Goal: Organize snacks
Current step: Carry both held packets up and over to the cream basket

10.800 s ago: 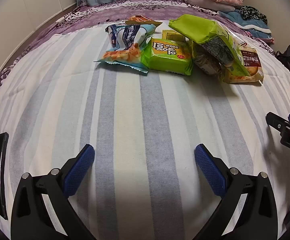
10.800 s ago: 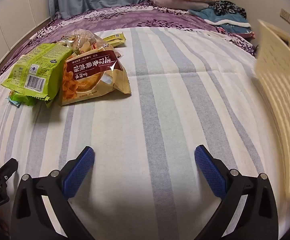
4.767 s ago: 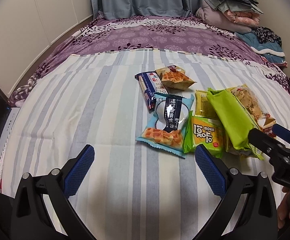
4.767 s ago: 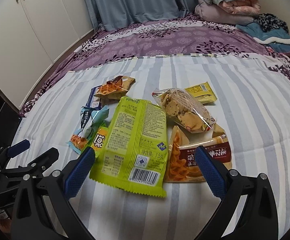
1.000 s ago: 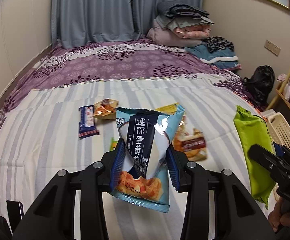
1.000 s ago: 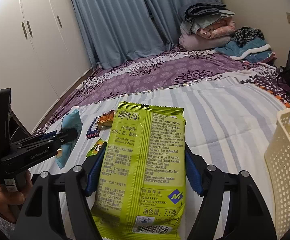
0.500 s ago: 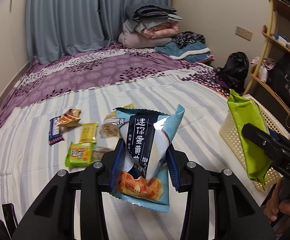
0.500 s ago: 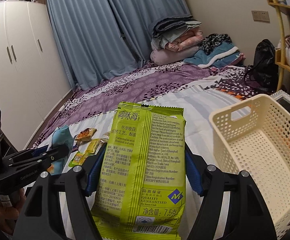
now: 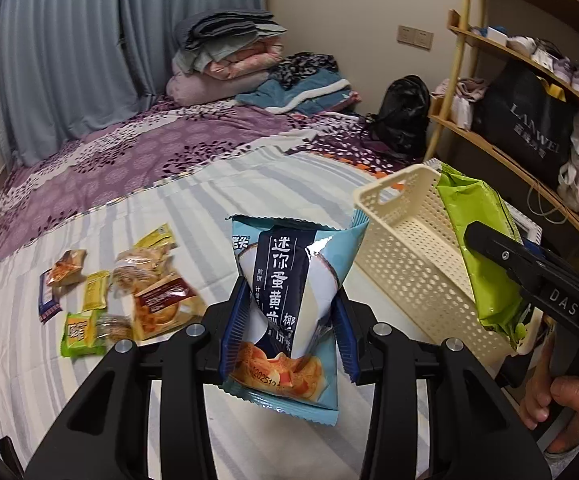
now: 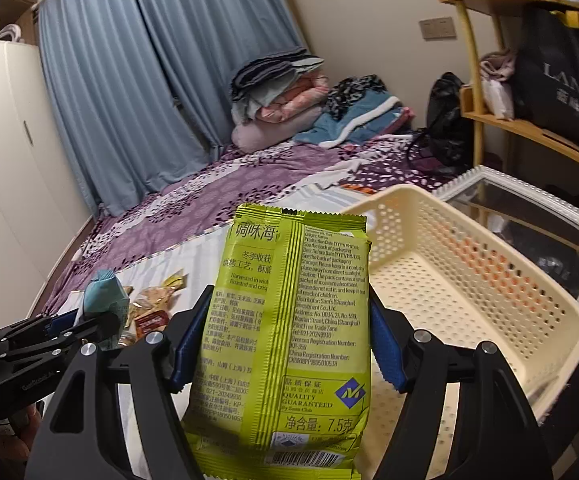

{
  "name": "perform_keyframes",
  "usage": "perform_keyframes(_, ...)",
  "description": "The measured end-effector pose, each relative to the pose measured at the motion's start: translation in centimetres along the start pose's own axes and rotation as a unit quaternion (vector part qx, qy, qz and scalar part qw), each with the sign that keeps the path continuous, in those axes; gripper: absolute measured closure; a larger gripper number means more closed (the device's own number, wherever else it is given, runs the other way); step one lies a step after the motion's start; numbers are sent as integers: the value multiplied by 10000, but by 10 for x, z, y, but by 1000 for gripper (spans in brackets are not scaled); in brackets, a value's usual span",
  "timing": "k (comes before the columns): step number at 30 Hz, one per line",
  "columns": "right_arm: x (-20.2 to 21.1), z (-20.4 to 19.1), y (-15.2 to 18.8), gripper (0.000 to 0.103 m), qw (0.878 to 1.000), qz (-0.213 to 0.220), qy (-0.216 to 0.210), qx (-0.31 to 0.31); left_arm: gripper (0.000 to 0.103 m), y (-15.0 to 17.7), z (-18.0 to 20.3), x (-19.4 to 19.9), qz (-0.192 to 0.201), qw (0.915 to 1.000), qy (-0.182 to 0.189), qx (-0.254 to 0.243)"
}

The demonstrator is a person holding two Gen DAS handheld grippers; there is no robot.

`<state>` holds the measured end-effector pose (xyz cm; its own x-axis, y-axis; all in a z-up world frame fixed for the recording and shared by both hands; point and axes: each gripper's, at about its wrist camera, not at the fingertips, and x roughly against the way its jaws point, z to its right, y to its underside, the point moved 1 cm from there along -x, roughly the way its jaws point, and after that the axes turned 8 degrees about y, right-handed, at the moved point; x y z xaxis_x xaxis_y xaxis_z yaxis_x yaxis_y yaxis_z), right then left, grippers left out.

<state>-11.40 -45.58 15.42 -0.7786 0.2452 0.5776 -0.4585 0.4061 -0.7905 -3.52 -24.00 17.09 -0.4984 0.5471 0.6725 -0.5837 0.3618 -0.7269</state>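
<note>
My left gripper (image 9: 287, 330) is shut on a light blue egg-roll snack bag (image 9: 289, 280) and holds it in the air above the striped bed. My right gripper (image 10: 285, 340) is shut on a green seaweed packet (image 10: 293, 320), which also shows in the left wrist view (image 9: 485, 248) over the cream perforated basket (image 9: 405, 248). In the right wrist view the basket (image 10: 461, 280) lies just right of the green packet and its visible inside holds nothing. The left gripper with the blue bag (image 10: 103, 292) shows at the left there.
Several snack packets (image 9: 129, 292) lie in a loose group on the striped sheet (image 9: 209, 208) at the left. A wooden shelf (image 9: 529, 92) with bags stands to the right, and folded bedding (image 9: 229, 56) is piled at the back.
Both grippers have swung right with their packets. The basket has come closer and larger in both views, and the snack pile has slid to the left.
</note>
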Motion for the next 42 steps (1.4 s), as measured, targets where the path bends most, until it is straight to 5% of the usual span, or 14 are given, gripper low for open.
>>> perform_keyframes(42, 11, 112, 5, 32, 9874, -9, 1417, -708, 62, -33, 146, -104, -445, 9836, 1503, -888)
